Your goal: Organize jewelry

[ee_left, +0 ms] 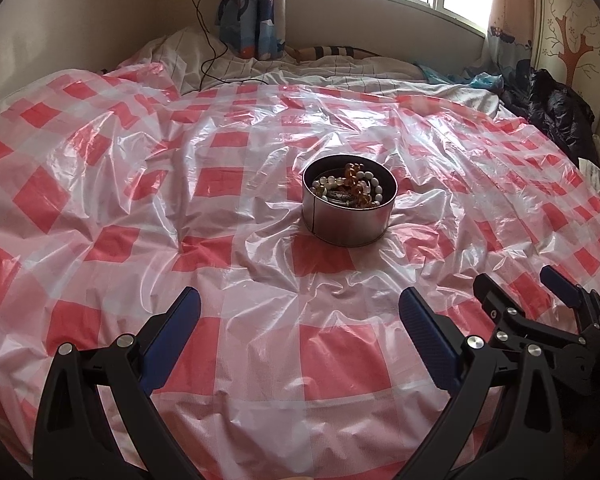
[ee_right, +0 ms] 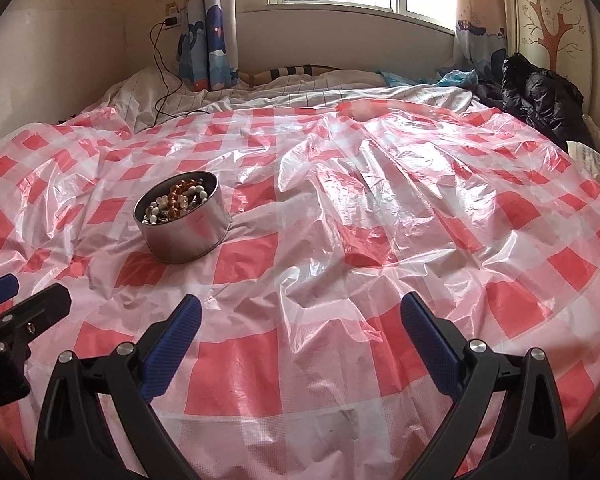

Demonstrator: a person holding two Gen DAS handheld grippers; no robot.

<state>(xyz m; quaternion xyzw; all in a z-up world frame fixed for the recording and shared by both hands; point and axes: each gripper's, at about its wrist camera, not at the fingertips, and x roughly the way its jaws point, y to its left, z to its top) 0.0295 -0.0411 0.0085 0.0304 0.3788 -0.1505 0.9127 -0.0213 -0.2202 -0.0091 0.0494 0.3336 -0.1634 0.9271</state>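
Your left gripper [ee_left: 300, 308] and right gripper [ee_right: 300, 312] both have their fingers spread apart, holding nothing. The round tin [ee_left: 348, 216] of bead bracelets [ee_left: 352, 188] sits on the checked plastic sheet [ee_left: 260, 360] on the bed, ahead of both.

Bracelets [ee_left: 350, 188] tangled in the tin [ee_left: 348, 220], lower ones hidden by its wall.
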